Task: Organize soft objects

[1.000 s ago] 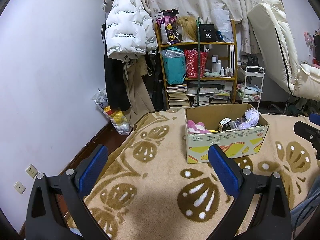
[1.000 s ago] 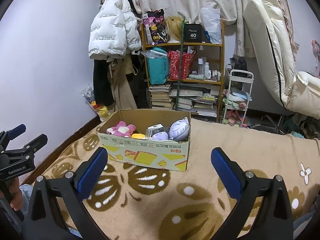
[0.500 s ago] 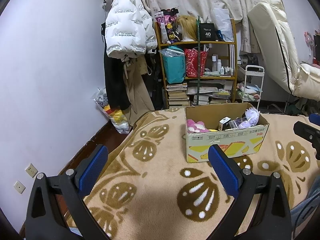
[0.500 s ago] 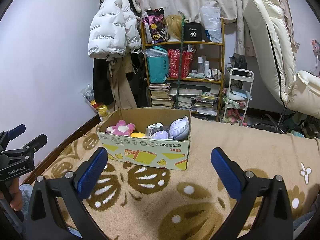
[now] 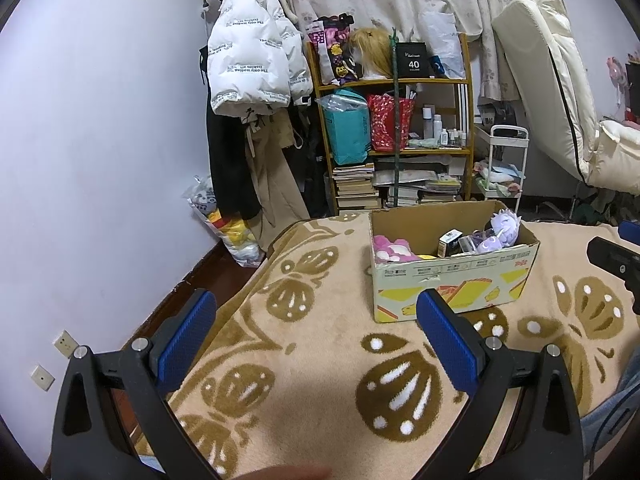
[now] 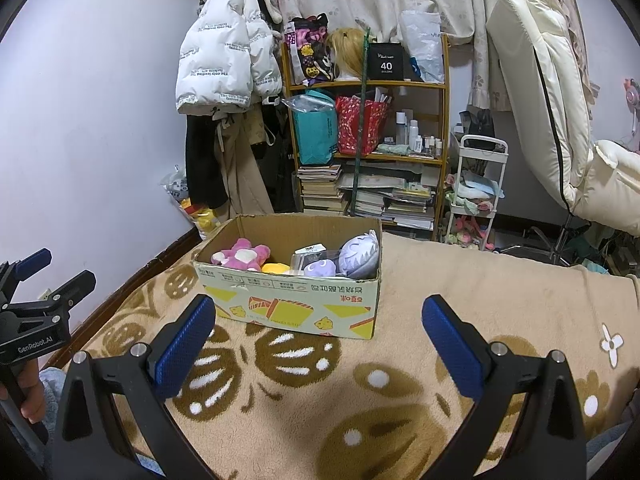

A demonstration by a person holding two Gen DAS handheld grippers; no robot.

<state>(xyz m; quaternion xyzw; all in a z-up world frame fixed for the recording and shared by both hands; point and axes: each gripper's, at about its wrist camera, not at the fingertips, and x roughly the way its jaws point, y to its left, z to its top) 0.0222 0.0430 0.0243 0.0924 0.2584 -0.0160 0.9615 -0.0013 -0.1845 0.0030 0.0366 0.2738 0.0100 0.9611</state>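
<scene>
An open cardboard box (image 6: 288,304) (image 5: 452,280) stands on the beige patterned blanket (image 6: 460,292). It holds a pink plush (image 6: 242,256) (image 5: 390,249), a yellow plush (image 6: 275,268), a round purple plush (image 6: 359,256) (image 5: 506,224), a small purple plush (image 6: 320,269) and small boxes (image 6: 310,252). My left gripper (image 5: 316,316) is open and empty, low over the blanket, left of the box. My right gripper (image 6: 320,320) is open and empty, just in front of the box.
A wooden shelf (image 6: 366,152) with bags, books and bottles stands behind the bed. Coats (image 6: 222,64) hang at the wall. A white trolley (image 6: 476,188) and a cream chair (image 6: 560,112) are at the right. The left gripper shows at the right wrist view's left edge (image 6: 32,312).
Both views have barely shifted; the box sits slightly higher in the left wrist view. Both grippers stay open and empty.
</scene>
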